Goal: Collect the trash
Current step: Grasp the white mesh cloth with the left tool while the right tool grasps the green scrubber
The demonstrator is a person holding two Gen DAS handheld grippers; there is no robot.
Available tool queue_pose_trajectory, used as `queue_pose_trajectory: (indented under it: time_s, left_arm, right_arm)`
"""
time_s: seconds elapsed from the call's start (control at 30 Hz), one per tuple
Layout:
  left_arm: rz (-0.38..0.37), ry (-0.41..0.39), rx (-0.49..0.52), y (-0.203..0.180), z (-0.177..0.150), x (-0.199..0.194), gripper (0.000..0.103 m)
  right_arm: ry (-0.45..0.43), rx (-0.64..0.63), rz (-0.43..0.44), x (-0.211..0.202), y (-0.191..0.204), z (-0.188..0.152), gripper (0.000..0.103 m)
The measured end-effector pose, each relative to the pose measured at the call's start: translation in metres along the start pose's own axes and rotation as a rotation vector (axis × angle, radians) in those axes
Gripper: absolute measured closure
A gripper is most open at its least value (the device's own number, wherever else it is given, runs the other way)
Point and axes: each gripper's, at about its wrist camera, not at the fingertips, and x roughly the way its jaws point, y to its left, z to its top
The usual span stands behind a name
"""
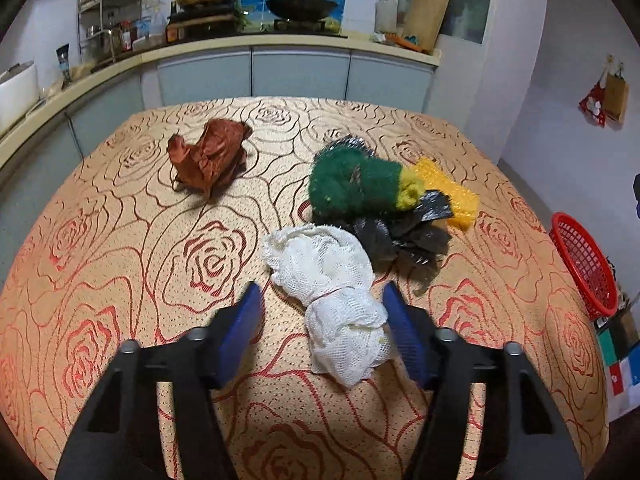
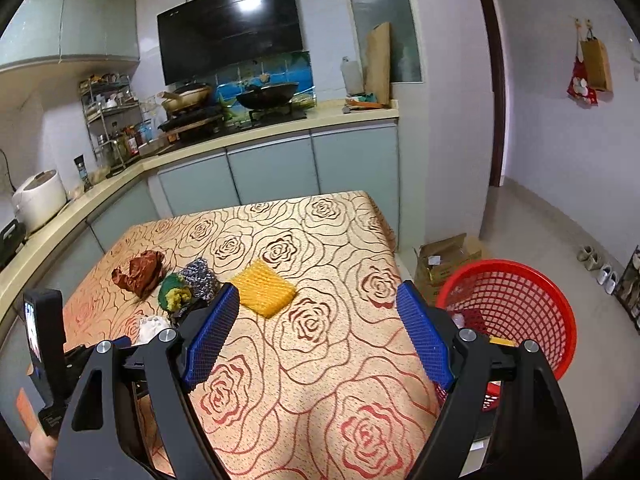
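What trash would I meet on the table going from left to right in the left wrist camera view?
Brown crumpled paper → white mesh cloth, lying between the left gripper fingers → green scrubber → yellow sponge. The black plastic bag under the scrubber overlaps too much to place.

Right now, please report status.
Left gripper straddles white mesh rag, left pad clear. Right gripper open, empty. Red basket beside table, unobstructed.

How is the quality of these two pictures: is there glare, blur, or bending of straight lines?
Left wrist view: the counter edge bows strongly, the white net is sharp, and dark corners frame the picture. Right wrist view: glare sits on the black hood; the red basket looks stretched.
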Motion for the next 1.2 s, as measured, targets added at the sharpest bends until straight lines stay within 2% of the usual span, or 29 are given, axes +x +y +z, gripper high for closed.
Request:
queue_pose_trajectory:
  time_s: [0.2, 0.43, 0.67, 1.03, 1.2]
  left_arm:
    - [-0.022, 0.004, 0.025, 0.003, -0.003, -0.004, 0.076]
    - [0.000, -0.032, -0.024, 0.032, 0.001, -0.018, 0.079]
    - [0.060, -0.104, -0.072, 0.067, 0.009, -0.041, 0.079]
    - [0.088, -0.139, -0.148, 0.100, 0.015, -0.053, 0.079]
    - [0.092, -0.142, -0.150, 0.103, 0.013, -0.055, 0.079]
  right_arm:
    - [0.012, -0.071, 0.028, 0.017, 0.028, 0.006, 0.025]
    - [0.049, -0.154, 0.101, 0.044, 0.072, 0.010, 0.025]
    - [0.105, -0.208, 0.165, 0.081, 0.109, 0.008, 0.025]
    - [0.188, -0.282, 0.228, 0.125, 0.141, 0.004, 0.025]
    - [0.242, -0.316, 0.238, 0.135, 0.147, -0.004, 0.039]
